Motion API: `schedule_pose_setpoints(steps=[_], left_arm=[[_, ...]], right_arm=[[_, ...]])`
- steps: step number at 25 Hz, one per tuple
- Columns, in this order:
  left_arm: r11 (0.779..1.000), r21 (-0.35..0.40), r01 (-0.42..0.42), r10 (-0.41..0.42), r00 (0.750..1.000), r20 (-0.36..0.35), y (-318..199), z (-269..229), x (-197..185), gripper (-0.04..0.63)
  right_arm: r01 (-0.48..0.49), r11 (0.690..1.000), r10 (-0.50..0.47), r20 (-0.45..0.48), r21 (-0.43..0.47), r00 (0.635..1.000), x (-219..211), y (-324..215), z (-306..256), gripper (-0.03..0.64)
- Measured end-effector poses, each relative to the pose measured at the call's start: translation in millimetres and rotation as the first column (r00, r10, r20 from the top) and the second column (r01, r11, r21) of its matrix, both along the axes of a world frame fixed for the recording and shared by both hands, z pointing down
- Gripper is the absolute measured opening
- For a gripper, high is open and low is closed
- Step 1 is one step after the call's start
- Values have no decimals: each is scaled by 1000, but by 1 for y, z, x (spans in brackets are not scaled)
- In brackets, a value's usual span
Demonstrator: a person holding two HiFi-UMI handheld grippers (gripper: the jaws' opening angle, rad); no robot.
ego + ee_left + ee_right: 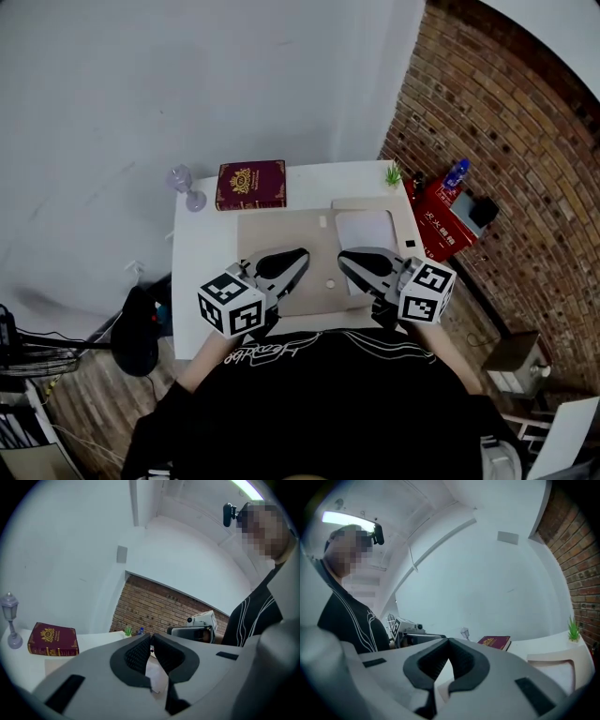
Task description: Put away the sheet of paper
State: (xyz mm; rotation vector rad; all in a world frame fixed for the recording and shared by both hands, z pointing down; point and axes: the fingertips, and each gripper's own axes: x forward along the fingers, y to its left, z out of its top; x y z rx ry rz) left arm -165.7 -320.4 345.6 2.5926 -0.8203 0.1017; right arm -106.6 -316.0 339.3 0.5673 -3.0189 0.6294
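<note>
The white sheet of paper (365, 234) lies flat on the right part of a tan desk mat (281, 234), with a tan raised border (370, 202) along its far edge. Both grippers hover low over the mat's near edge, tips pointing inward at each other. My left gripper (304, 254) sits left of the sheet, jaws shut with nothing between them (151, 637). My right gripper (343, 255) is at the sheet's near left corner, shut and empty too (448, 641). In the right gripper view the sheet (562, 673) shows inside its tan border.
A dark red book (250, 185) and a small purple lantern ornament (184, 185) stand at the white table's (202, 272) far left. A little green plant (393, 173) is at the far right corner. A brick wall (506, 141) and red box (445, 220) lie right of the table.
</note>
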Motion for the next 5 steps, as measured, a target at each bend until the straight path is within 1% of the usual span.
schedule_pose_setpoints(steps=[5], left_arm=[[1000,9,2,-2,1000,5,-4,1,-13,46]], right_arm=[[-24,1000,24,3,-4,1000,-7,-7,4,2]])
